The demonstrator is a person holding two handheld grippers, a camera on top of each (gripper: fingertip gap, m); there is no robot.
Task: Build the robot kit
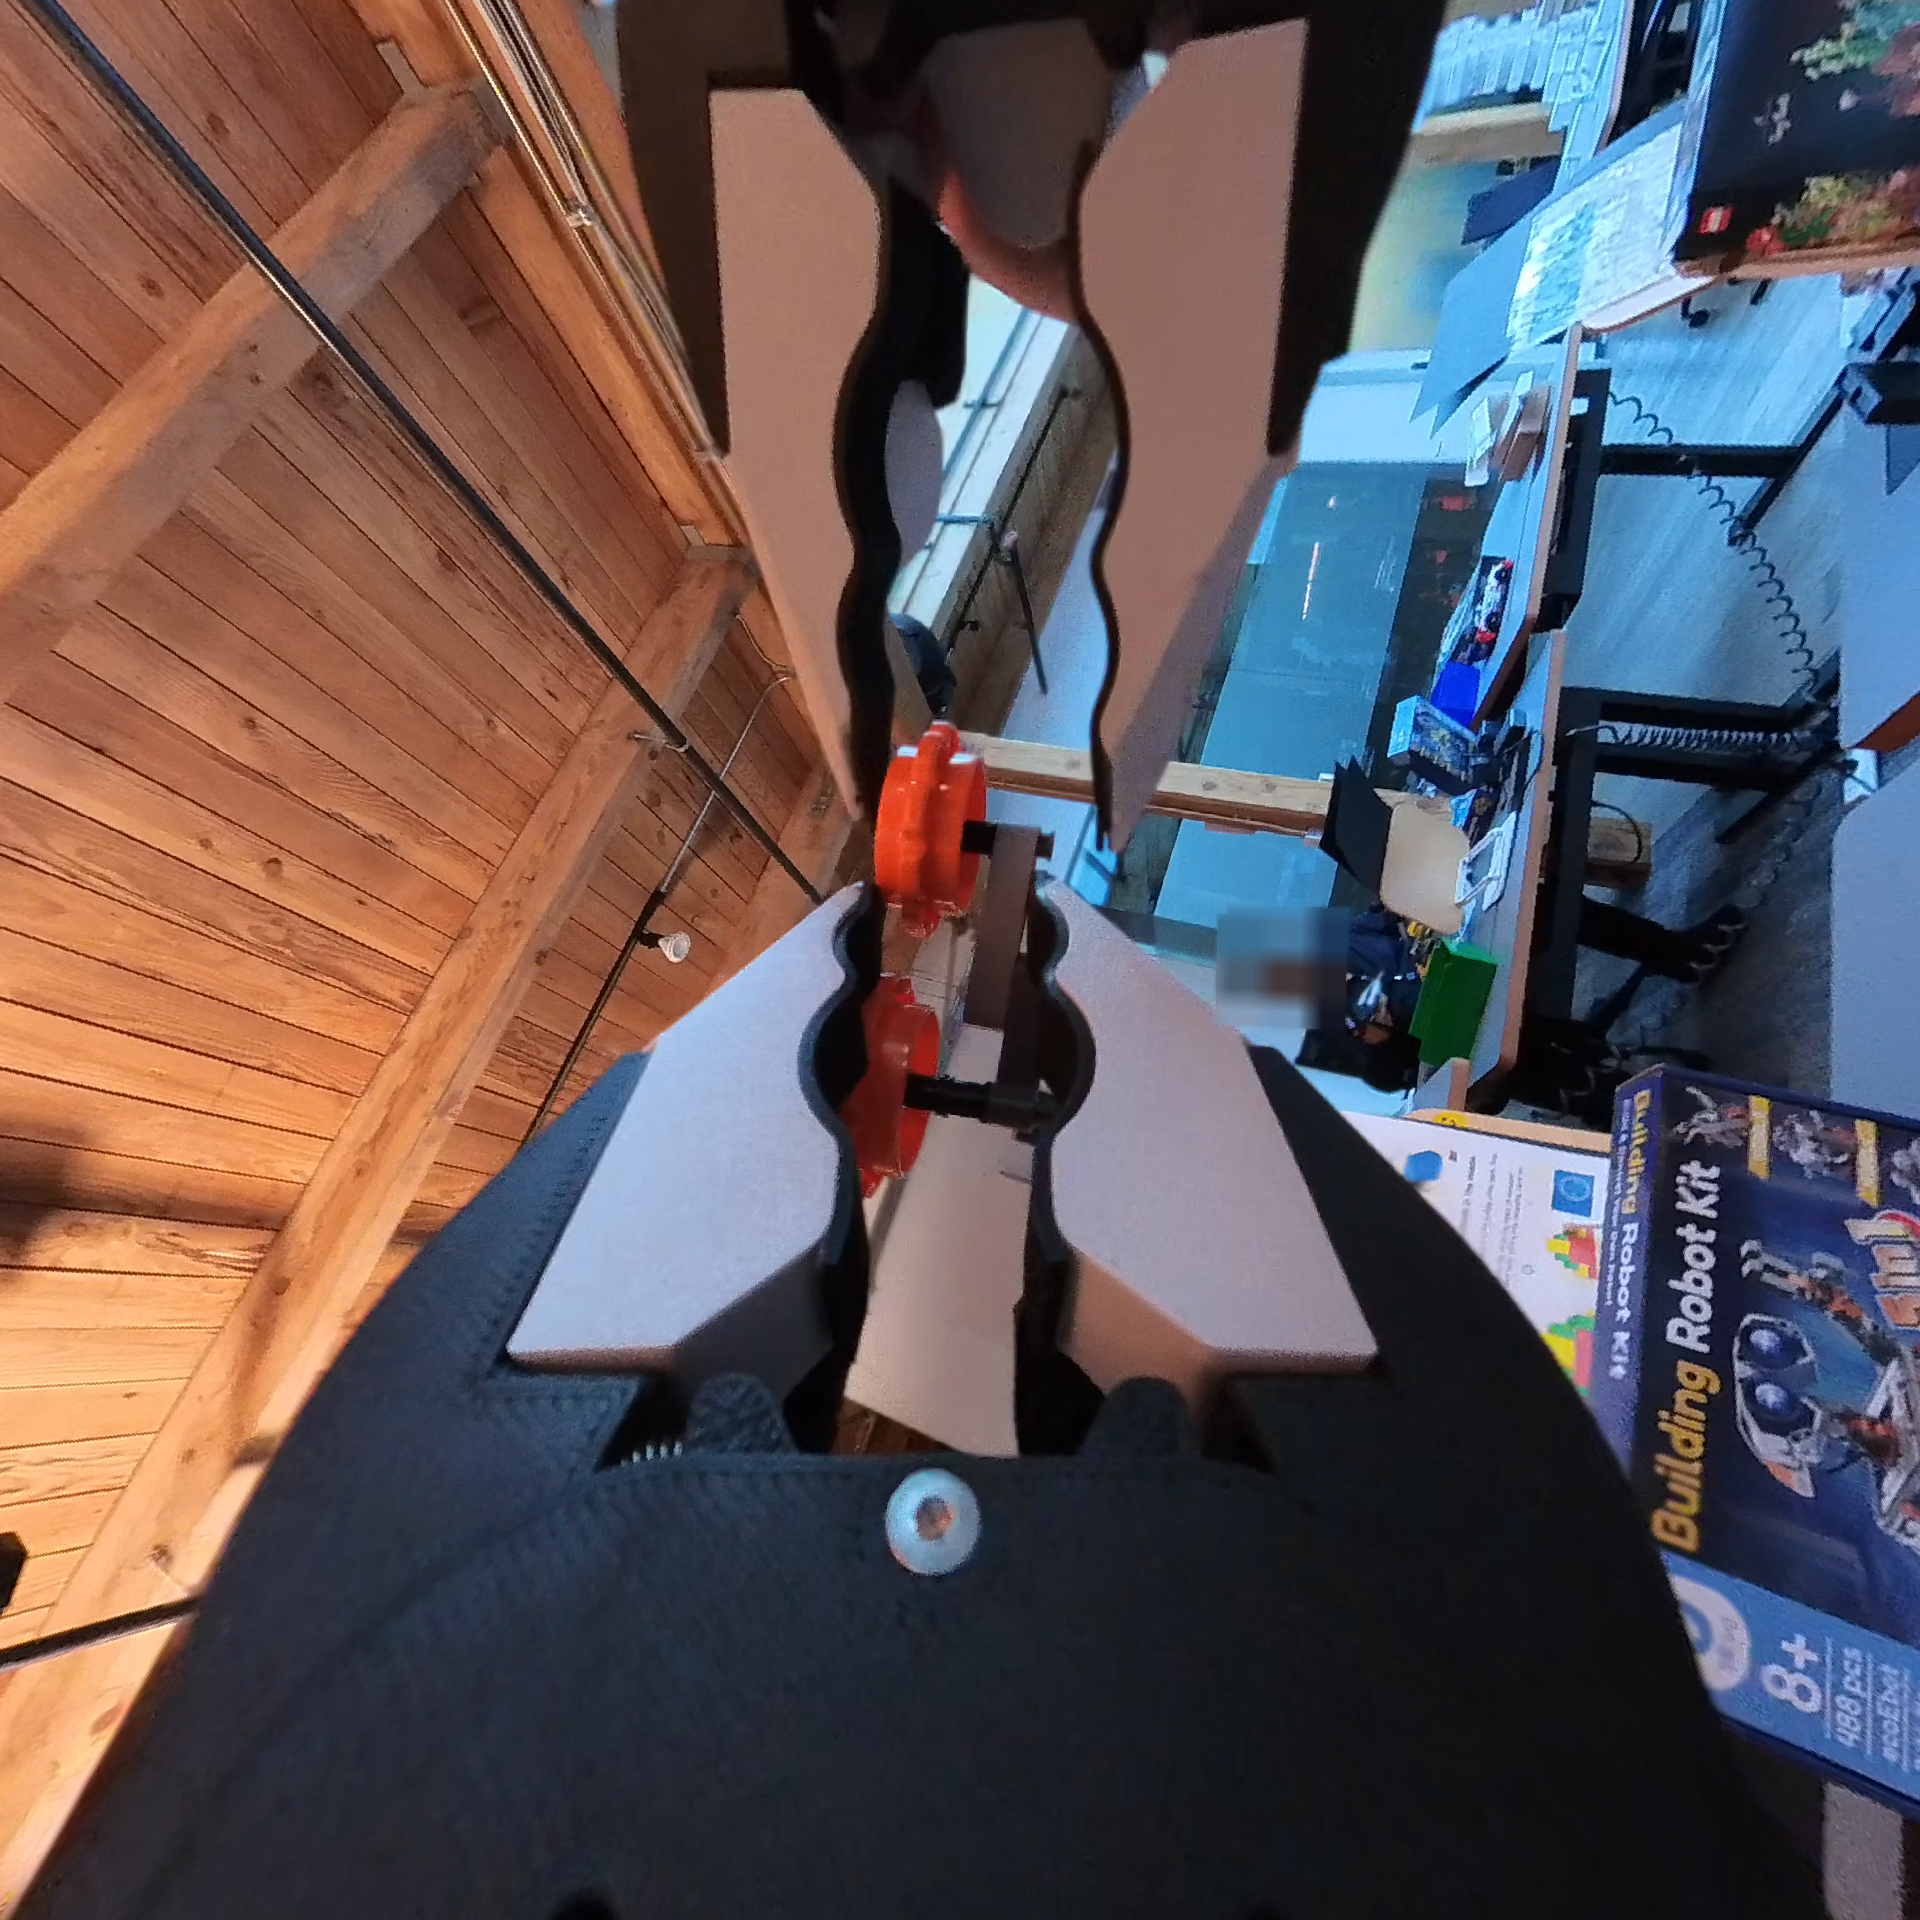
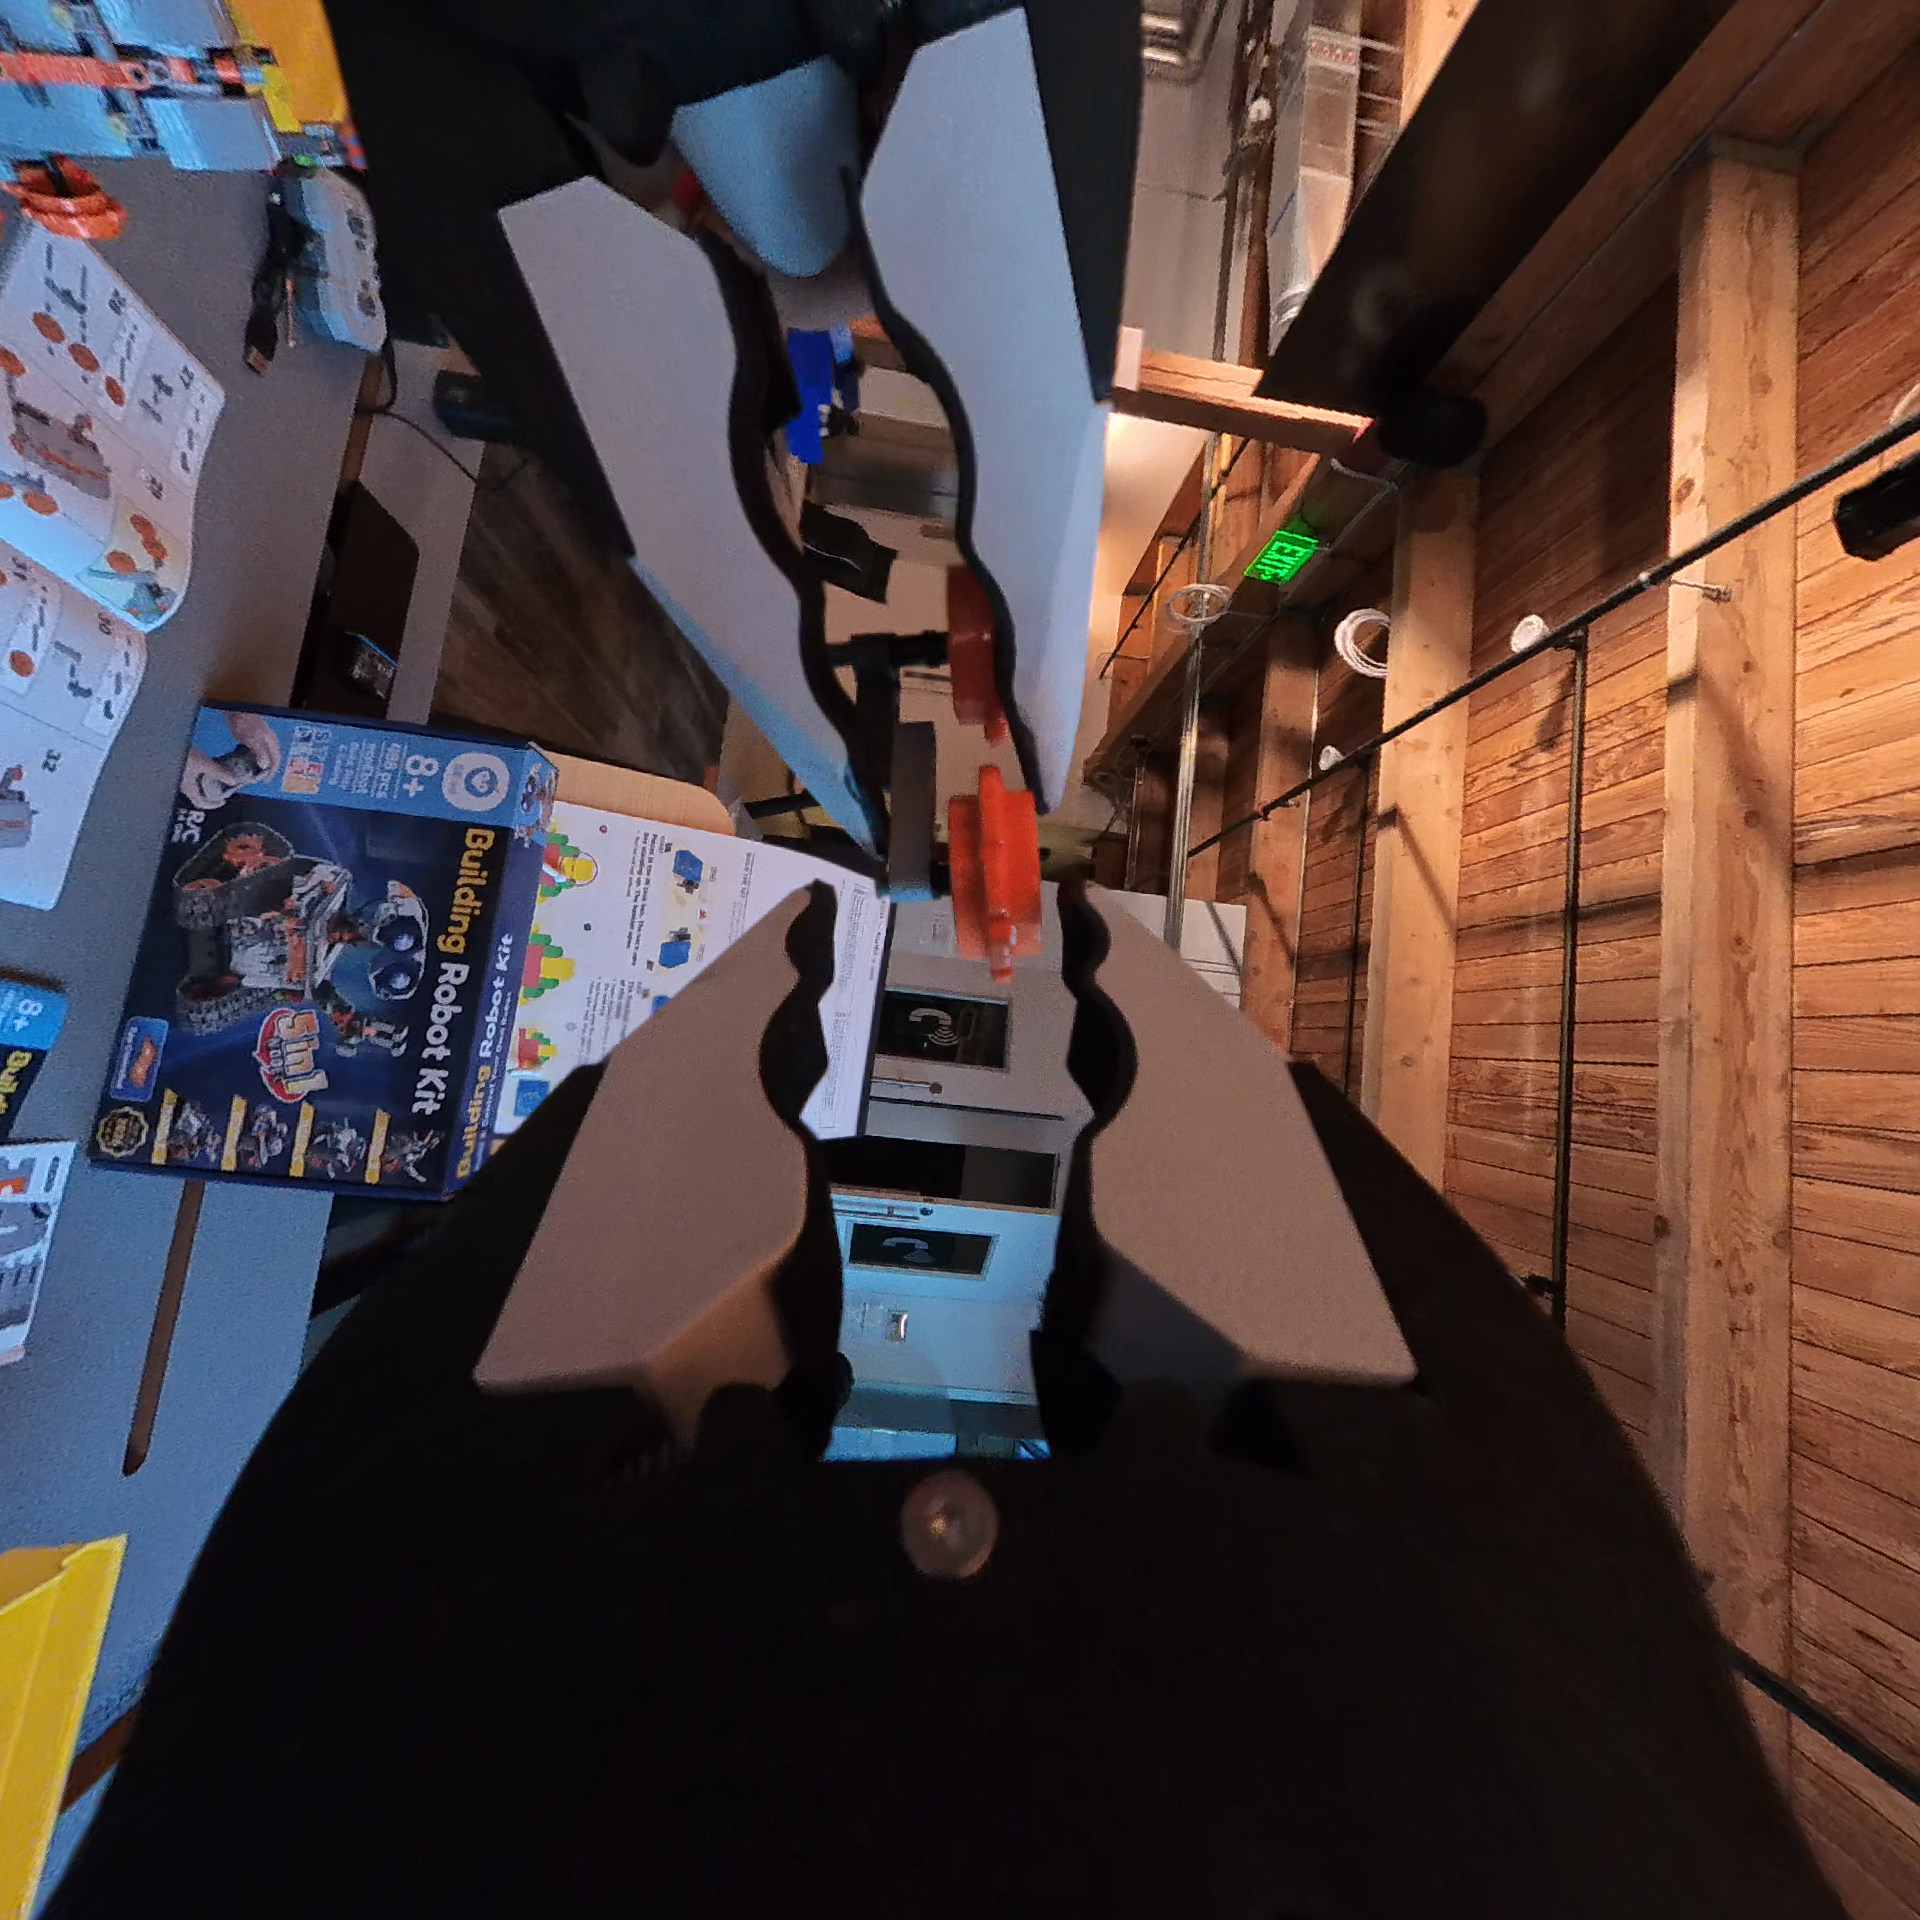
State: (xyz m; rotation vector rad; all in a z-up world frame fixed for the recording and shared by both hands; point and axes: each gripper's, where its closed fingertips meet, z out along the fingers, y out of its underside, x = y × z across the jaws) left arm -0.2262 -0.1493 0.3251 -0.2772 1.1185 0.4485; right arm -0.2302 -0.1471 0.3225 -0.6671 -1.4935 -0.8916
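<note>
My left gripper (image 1: 956,909) is shut on a small build: a grey beam (image 1: 1008,925) with two orange gears on black axles. One gear (image 1: 888,1081) sits between its fingers. The other gear (image 1: 928,826) sticks out past its tips. My right gripper (image 1: 982,816) faces it from above, open, its tips on either side of that outer gear. In the right wrist view my right gripper (image 2: 948,896) is open and empty. The outer gear (image 2: 992,868) and beam (image 2: 912,810) are just beyond its tips, held by the left gripper (image 2: 956,831).
Both grippers are raised in the air, with wooden boards (image 1: 312,623) to one side. A blue kit box (image 2: 312,956), instruction sheets (image 2: 94,416), a partly built model (image 2: 135,83) and a yellow box (image 2: 52,1714) lie on the grey table (image 2: 249,1351). Other desks (image 1: 1527,623) stand farther off. The grippers are tip to tip, or close to it.
</note>
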